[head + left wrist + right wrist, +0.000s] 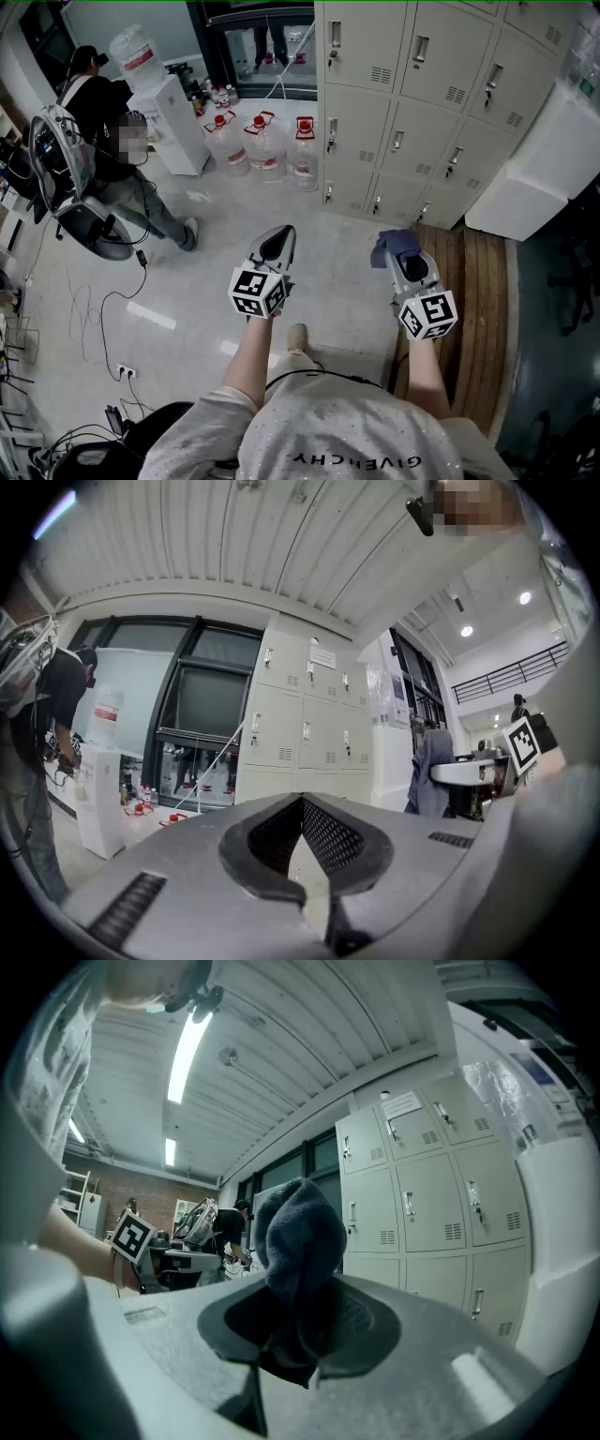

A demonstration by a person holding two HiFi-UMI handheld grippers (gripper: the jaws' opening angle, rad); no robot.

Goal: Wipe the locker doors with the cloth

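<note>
Head view, and both tools are up in front of the person, pointing toward the bank of pale lockers [412, 103], every door shut. The right gripper [401, 253] has the cloth [389, 246] pinched between its jaws, a blue-grey bundle bunched at the tip, well clear of the doors. Over in the right gripper view the cloth [298, 1241] bulges up out of the clamped pads, lockers [422, 1194] behind it. The left gripper [278, 242] carries nothing; in the left gripper view its jaws are drawn together to a point with nothing between them.

On the pale floor at the foot of the lockers stand three clear jugs [265, 150] with red caps, side by side; how full they are I can't make out. Left of them, a white water dispenser [173, 122] with a large clear bottle [136, 58] on top. A person [103, 122] in dark clothes with a backpack stands beside it
</note>
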